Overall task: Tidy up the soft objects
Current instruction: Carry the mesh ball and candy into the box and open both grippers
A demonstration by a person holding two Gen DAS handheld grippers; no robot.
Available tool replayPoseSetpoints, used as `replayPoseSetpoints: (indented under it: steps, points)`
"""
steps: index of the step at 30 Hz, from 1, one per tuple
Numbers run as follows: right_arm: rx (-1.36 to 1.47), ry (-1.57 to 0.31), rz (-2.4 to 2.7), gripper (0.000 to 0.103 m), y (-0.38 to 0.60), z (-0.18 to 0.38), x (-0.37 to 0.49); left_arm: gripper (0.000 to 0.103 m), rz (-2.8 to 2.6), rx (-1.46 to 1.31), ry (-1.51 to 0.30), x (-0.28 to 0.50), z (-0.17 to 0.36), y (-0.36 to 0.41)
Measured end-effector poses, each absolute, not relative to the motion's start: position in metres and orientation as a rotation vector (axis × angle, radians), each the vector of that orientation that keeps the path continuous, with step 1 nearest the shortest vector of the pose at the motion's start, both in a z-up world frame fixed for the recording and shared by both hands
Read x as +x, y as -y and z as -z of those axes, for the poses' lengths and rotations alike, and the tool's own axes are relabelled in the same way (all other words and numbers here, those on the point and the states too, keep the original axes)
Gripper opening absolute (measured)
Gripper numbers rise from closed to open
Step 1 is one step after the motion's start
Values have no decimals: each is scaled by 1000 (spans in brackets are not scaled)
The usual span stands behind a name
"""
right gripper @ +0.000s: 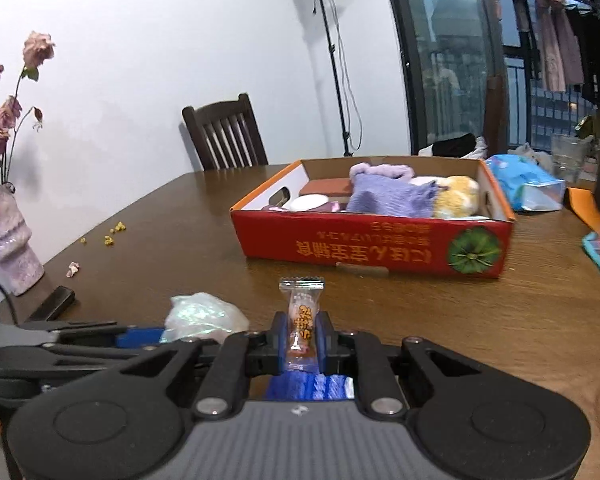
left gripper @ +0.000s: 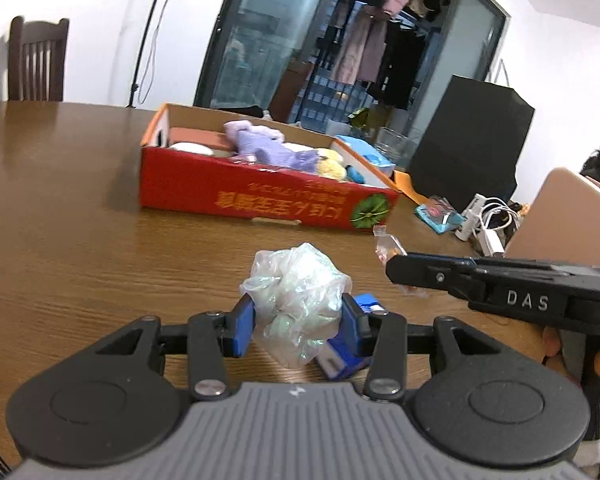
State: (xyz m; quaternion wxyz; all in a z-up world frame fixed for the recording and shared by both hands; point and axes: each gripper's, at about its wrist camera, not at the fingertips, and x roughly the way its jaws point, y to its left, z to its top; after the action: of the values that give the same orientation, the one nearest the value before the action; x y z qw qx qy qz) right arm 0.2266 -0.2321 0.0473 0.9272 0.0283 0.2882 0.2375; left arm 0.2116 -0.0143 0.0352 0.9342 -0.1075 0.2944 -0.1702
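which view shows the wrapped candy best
The right wrist view: the wrapped candy stands upright, centred, clamped in the right gripper, its label readable. The left wrist view shows only a sliver of wrapper behind the right gripper.

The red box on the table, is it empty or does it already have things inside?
Not empty. The red box is open on top and holds a purple knitted piece and a yellow plush toy.
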Motion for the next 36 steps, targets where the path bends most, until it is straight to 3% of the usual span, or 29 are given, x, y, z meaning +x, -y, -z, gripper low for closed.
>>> replayPoseSetpoints:
  steps: [7, 13, 18, 20, 22, 23, 25, 30, 36]
  points:
    - [92, -547, -484, 14, 252, -58, 239, 45, 371, -156, -524, 236, -63, 29]
    - [101, -524, -479, 14, 255, -77, 309, 45, 403, -197, -522, 328, -88, 31]
    - [114, -576, -445, 14, 249, -72, 384, 46, 381, -193, -590, 407, -78, 40]
    - [111, -604, -440, 14, 245, -65, 408, 52, 355, -188, -605, 427, -70, 41]
    - [115, -623, -428, 18, 242, -57, 427, 66, 358, -167, -604, 440, -62, 42]
    - [122, -630, -419, 19, 241, -53, 435, 67, 365, -161, -600, 442, -59, 40]
    - [135, -657, -424, 29, 241, -44, 450, 75, 367, -164, -596, 446, -55, 35]
    - [168, -672, -414, 37, 245, -33, 466, 75, 333, -201, -608, 455, -43, 20]
    - [164, -658, -384, 38, 251, -38, 465, 75, 315, -195, -618, 455, -47, 16]
